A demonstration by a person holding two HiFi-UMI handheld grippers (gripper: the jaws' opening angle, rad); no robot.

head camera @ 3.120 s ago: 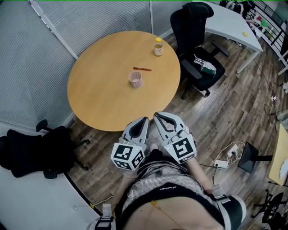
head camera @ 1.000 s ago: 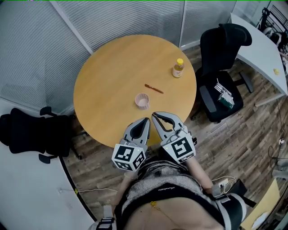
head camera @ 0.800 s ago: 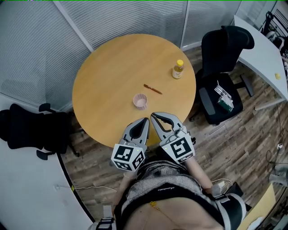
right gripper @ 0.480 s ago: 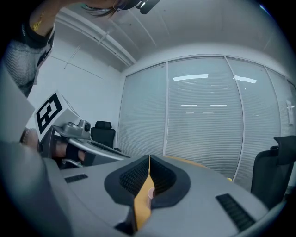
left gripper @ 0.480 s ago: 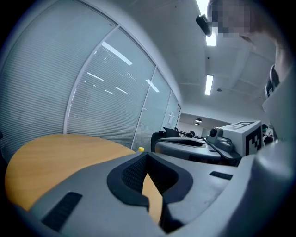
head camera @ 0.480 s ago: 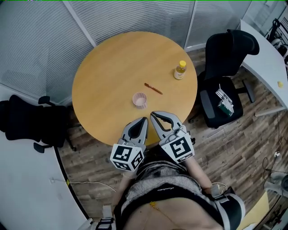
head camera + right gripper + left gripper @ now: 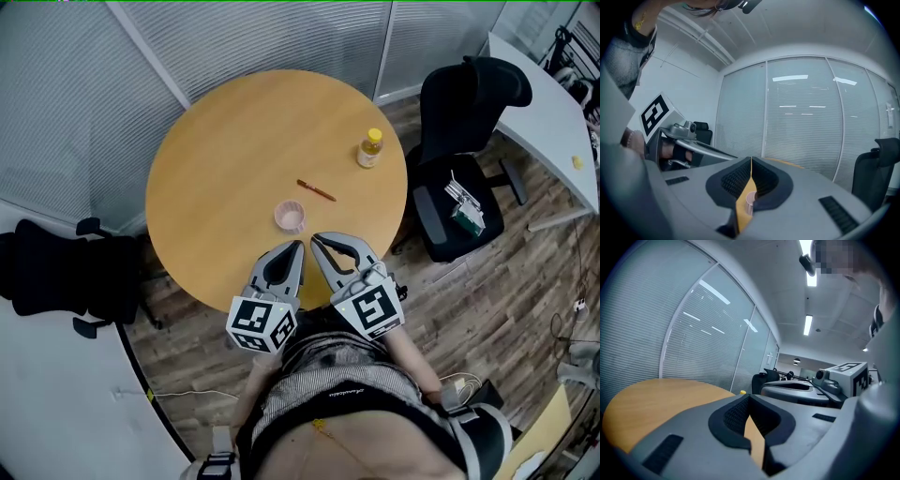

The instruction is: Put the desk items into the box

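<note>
A small pink cup (image 7: 290,217) stands on the round wooden table (image 7: 216,159), with a red pen (image 7: 316,190) lying just beyond it and a yellow-capped bottle (image 7: 368,150) near the far right rim. My left gripper (image 7: 290,247) and right gripper (image 7: 320,241) are held side by side over the table's near edge, both shut and empty, just short of the cup. In the right gripper view the pink cup (image 7: 749,202) peeks through the slit below the closed jaws. The left gripper view shows table top (image 7: 651,397) and the bottle's cap (image 7: 742,392). No box is in view.
A black office chair (image 7: 462,178) with a small packet on its seat stands right of the table. Another black chair (image 7: 66,277) lies at the left. Glass partitions with blinds (image 7: 253,33) run behind the table. A white desk (image 7: 553,112) is at the far right.
Since three seconds ago I have come closer to the table, so the cup now lies right ahead of the gripper tips. Both grippers stay shut and together.
</note>
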